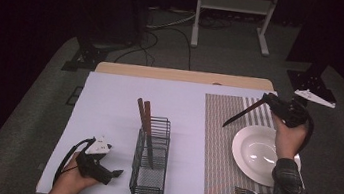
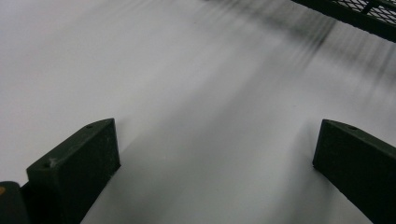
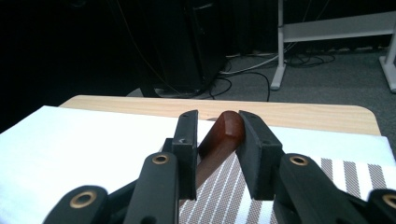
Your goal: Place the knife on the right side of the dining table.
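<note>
The right claw (image 1: 269, 101) hovered over the far end of the striped placemat (image 1: 218, 148), at about one o'clock on the counter (image 1: 108, 104), with a wooden-handled knife (image 1: 241, 113) between its jaws. From the high view the knife slanted out of the claw toward seven o'clock, its dark blade tip hanging above the mat just beyond the rim of the white plate (image 1: 248, 152). In the right gripper view the brown handle (image 3: 219, 137) sat in the gap between the two black jaws; the right one lay against the rounded butt, while a thin sliver of space seemed to show on the other side (the angle made it hard to judge), so I cannot tell whether the pads were still pressing. The jaws stood narrow, barely wider than the handle.

The left claw (image 1: 117, 173) rested low at about seven o'clock, near the front edge of the white sheet, just beside the black wire caddy (image 1: 148, 174). Its jaws stood wide apart with only bare sheet between them, as the left gripper view showed, the caddy's mesh (image 2: 369, 9) crossing the upper corner.

Two more wooden-handled utensils (image 1: 145, 124) leaned in the caddy's far compartment. A fork (image 1: 248, 192) lay on the mat at the plate's near edge, at roughly five o'clock.
</note>
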`<state>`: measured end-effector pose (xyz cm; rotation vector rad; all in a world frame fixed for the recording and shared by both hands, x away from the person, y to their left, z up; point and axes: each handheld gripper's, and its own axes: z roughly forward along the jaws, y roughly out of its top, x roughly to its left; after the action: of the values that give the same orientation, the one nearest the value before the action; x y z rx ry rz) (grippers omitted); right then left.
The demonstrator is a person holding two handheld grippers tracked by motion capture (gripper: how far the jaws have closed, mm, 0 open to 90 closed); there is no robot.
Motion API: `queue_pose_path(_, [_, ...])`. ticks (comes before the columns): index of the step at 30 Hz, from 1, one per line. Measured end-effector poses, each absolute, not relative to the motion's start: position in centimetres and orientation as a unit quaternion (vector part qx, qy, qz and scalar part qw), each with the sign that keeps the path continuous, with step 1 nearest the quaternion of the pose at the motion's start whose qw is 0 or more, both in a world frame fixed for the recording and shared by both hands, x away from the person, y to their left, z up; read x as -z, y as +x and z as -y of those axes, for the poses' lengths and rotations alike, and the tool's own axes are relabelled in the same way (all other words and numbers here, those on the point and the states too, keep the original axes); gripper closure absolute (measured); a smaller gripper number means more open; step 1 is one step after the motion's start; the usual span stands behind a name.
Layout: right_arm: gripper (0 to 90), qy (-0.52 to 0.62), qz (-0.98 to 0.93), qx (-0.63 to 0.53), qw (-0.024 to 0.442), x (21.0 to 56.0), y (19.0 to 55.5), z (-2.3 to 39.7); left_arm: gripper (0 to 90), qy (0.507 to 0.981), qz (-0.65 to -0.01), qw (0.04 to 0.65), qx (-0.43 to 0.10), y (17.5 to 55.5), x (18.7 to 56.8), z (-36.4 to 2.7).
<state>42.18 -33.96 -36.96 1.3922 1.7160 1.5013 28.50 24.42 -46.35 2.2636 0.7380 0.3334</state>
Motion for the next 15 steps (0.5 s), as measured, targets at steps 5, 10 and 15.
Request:
queue_pose_path(5, [67.0,0.513,-0.622,-0.544,0.232,37.4,42.2,34.4,0.0,0.878,-0.286,0.360,-0.129,28.5,46.4,-24.4])
queue_pose_path(10, [64.4,0.518,-0.621,-0.542,0.230,37.9,42.1,34.9,0.0,0.878,-0.286,0.361,-0.129,28.5,46.4,-24.4])
queue_pose_path(15, [60.7,0.523,-0.627,-0.526,0.237,38.4,42.0,35.4,0.0,0.878,-0.286,0.360,-0.129,28.5,46.4,-24.4])
